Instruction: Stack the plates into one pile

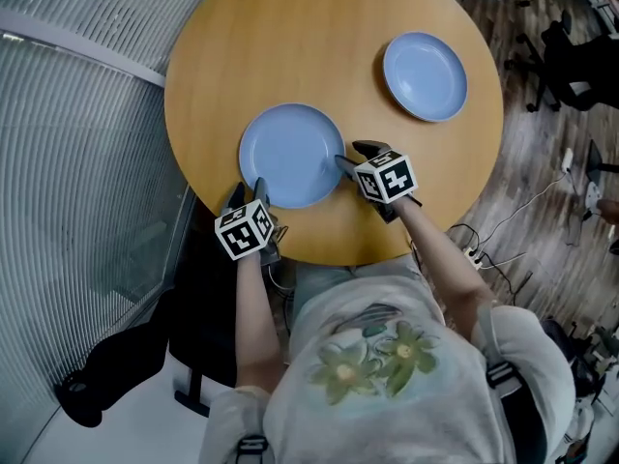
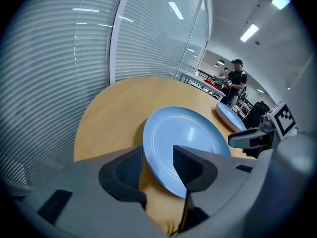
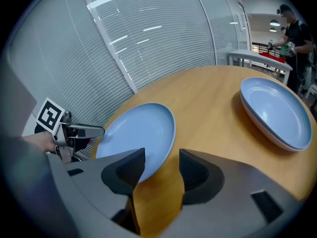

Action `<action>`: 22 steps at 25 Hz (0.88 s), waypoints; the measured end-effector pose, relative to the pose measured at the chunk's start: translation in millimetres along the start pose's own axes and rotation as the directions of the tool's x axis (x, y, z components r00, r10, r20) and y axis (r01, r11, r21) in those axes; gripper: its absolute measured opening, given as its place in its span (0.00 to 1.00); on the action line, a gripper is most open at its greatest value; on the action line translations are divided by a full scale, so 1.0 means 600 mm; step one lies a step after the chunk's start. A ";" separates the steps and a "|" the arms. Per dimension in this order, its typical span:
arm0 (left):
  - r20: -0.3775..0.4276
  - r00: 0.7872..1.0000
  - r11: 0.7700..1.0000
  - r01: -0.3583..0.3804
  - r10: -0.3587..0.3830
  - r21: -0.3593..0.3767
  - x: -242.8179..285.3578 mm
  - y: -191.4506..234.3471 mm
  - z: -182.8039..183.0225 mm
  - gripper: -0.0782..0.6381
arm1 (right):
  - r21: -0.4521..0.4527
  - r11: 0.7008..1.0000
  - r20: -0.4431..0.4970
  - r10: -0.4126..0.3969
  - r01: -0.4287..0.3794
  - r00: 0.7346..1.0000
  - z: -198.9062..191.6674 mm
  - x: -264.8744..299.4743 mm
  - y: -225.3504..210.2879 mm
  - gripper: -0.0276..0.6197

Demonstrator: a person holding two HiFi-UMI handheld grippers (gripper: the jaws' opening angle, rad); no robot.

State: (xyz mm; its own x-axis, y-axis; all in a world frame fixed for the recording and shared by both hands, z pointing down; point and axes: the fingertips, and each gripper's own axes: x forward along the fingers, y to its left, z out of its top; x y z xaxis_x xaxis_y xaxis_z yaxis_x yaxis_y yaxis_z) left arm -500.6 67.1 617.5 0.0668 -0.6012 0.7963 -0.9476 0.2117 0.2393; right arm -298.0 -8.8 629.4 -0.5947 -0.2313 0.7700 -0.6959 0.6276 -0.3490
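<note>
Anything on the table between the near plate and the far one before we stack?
Nothing visible. Only bare table lies between the near plate and the far plate, which sit apart.

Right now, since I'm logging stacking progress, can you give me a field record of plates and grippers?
table: round, wooden
near plate: blue, flat on table, between grippers
far plate: blue, apart, farther right
left gripper: open, near plate's rim between jaws
right gripper: open, at near plate's rim
pile: not yet made

Head overhead; 2 gripper views share plate [image 1: 290, 155].
</note>
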 end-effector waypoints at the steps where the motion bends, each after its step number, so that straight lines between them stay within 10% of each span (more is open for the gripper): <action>1: -0.014 1.000 1.000 0.011 -0.011 -0.008 0.006 0.000 -0.003 0.37 | 0.001 1.000 -0.007 -0.021 0.021 1.000 -0.002 0.002 -0.005 0.35; 22: -0.100 0.995 1.000 -0.006 0.004 -0.022 0.033 0.042 -0.027 0.22 | 0.102 0.977 -0.093 -0.176 0.185 0.980 -0.037 0.037 0.022 0.22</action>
State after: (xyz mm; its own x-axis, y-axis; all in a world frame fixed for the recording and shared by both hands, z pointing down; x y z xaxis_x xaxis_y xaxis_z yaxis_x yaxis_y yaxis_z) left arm -517.9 73.0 648.6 0.0940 -0.5203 0.8488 -0.9410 0.2320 0.2465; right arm -311.8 10.9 653.7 -0.4233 -0.2679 0.8655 -0.8311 0.4951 -0.2532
